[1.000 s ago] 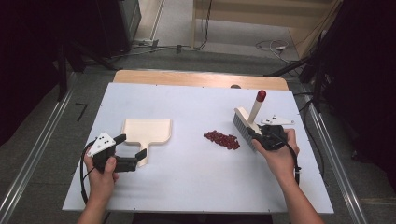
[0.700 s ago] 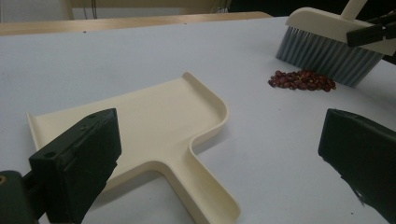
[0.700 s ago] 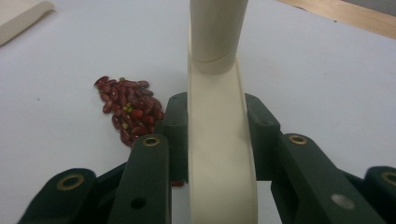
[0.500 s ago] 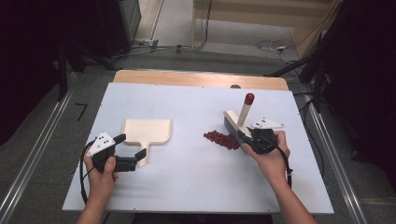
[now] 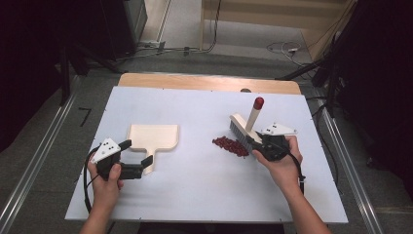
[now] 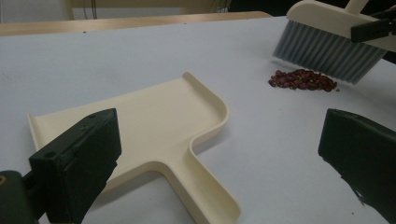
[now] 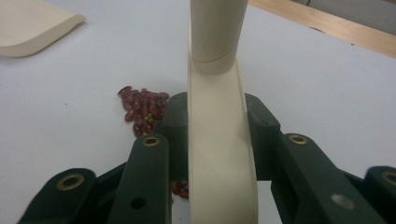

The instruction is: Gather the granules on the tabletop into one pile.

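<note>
A: Where is the brush [image 5: 242, 127] against the bean pile [image 5: 230, 145]?

B: Its grey bristles stand just behind the red beans on the white table [image 5: 204, 190], at the side away from the dustpan [image 5: 152, 138]. The cream head tilts, and the red-tipped handle rises away from the pile.

A: And the right gripper [image 5: 260, 145]?

B: Clamped on the brush's cream head, one black jaw on each flat side; in the right gripper view the beans lie just past the left jaw.

A: The dustpan?

B: Flat on the table, well apart from the pile, with its short handle pointing toward the person.

A: The left gripper [image 5: 138, 158]?

B: Jaws spread wide on either side of the dustpan's handle, pressing nothing. From its own view the pile sits beyond the pan, with the bristles right above it
</note>
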Tool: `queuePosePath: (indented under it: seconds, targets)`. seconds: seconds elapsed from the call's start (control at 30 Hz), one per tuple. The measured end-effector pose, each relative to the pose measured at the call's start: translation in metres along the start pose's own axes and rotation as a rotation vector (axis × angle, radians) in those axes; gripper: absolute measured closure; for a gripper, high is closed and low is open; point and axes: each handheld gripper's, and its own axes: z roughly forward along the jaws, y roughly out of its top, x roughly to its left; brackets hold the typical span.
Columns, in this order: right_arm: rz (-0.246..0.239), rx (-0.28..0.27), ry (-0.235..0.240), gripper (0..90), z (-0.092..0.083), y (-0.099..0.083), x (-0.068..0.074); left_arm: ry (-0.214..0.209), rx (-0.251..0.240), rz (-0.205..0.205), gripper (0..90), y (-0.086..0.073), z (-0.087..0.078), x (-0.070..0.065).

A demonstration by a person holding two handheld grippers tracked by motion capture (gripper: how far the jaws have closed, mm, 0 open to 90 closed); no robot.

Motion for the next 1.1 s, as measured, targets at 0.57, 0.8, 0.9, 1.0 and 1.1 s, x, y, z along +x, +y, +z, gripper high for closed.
queuePosePath:
  seconds: [0.57,0.8,0.9,1.0,1.1]
  targets:
    - [0.122,0.042,-0.125,65.6,0.007,-0.004,0.023,-0.002,-0.006,-0.003,0.0,0.001,0.000,-0.001]
    - [0.108,0.038,-0.133,65.6,0.011,-0.001,0.030,-0.002,-0.002,0.000,0.0,0.001,0.001,-0.001]
    - [0.113,0.034,-0.119,65.6,0.012,0.000,0.030,-0.002,-0.001,0.001,0.0,0.001,0.001,-0.001]
    - [0.105,0.031,-0.105,65.6,0.013,0.001,0.032,-0.002,-0.001,0.000,0.0,0.001,0.000,-0.001]
    - [0.083,0.027,-0.090,65.6,0.015,0.002,0.034,-0.002,-0.001,-0.001,0.0,0.000,0.000,0.000]
